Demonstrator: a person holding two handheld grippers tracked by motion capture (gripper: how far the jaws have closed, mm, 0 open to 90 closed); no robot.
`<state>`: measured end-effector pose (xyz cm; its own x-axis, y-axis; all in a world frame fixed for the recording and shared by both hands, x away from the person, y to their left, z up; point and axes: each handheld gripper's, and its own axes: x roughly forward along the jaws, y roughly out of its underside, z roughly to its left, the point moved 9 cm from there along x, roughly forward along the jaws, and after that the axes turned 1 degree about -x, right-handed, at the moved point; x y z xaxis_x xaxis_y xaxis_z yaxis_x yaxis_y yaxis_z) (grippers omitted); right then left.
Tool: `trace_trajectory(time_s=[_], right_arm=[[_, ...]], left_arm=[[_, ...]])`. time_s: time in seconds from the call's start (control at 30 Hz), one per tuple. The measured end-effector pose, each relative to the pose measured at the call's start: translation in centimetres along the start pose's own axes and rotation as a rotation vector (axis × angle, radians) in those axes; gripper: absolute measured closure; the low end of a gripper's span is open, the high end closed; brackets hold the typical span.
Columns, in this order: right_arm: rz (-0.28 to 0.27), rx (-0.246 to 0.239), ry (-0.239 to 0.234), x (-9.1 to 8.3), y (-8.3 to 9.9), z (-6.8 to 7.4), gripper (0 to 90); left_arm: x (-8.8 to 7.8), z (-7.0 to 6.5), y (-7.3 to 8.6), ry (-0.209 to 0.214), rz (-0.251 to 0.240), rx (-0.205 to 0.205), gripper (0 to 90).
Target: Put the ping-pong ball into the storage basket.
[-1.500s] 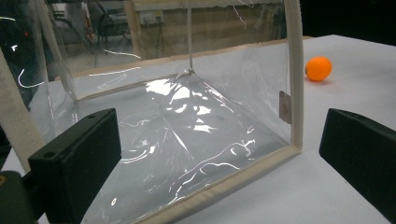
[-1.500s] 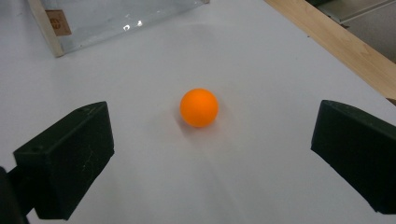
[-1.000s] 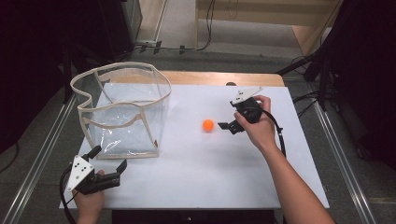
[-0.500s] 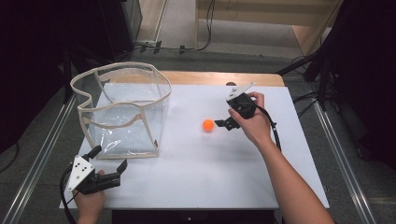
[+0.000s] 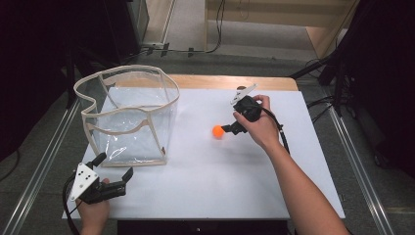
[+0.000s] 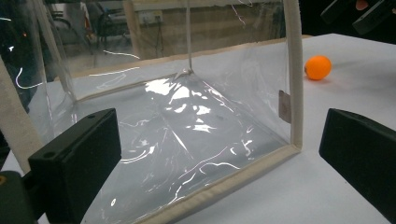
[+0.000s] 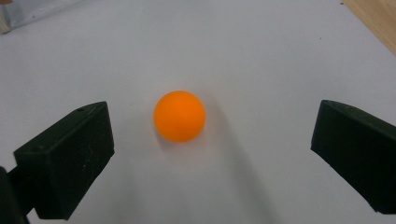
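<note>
Right tongs (image 7: 212, 154), spread, frame the ball (image 7: 180, 115) at frame centre; they should close gently. Left tongs (image 5: 115, 172) spread.

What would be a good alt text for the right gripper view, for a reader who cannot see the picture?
An orange ball rests on a white table surface, seen from close above, between the two wide-open black jaws of the right gripper, which do not touch it. A strip of bare wood shows at the top right corner.

Both grippers' fingers (image 7: 65, 163) apart, seemingly wide, right arm outstretched
</note>
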<state>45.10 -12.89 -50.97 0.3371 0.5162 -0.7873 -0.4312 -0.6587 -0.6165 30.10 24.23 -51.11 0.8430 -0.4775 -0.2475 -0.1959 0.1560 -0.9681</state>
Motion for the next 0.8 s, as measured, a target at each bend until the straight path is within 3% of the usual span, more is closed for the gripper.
trace_trajectory(time_s=[0.23,0.8], right_arm=[[0.044,0.0,-0.045,1.2,0.0,0.3,0.0],[0.168,-0.039,-0.071,3.6,0.3,1.1,1.9]], left_arm=[[0.0,0.0,0.0,0.003,-0.002,-0.004,0.0],[0.0,0.0,0.0,0.003,-0.001,-0.004,0.0]])
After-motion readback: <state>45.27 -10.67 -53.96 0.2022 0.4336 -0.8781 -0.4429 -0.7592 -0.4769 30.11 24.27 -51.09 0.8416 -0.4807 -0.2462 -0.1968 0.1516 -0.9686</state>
